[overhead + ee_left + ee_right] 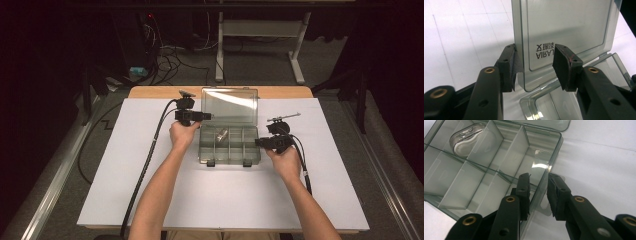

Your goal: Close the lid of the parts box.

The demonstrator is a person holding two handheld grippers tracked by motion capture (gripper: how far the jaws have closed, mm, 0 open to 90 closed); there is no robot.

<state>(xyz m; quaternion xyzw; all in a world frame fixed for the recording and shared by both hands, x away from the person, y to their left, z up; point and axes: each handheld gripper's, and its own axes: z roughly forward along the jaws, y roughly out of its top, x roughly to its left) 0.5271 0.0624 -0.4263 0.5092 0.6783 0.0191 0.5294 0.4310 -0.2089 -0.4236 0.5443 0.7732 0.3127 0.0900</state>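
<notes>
Two pairs of jaws work at one clear organiser box; the left gripper has its jaws astride the corner of the raised lid, one pad against the lid's edge, the other standing off it, so the lid is not yet clamped; the right gripper has its jaws set either side of the box's side wall by a latch tab, though whether they press it cannot be told; a small clear case lies in a far compartment; the box sits mid-counter on a white sheet.
</notes>
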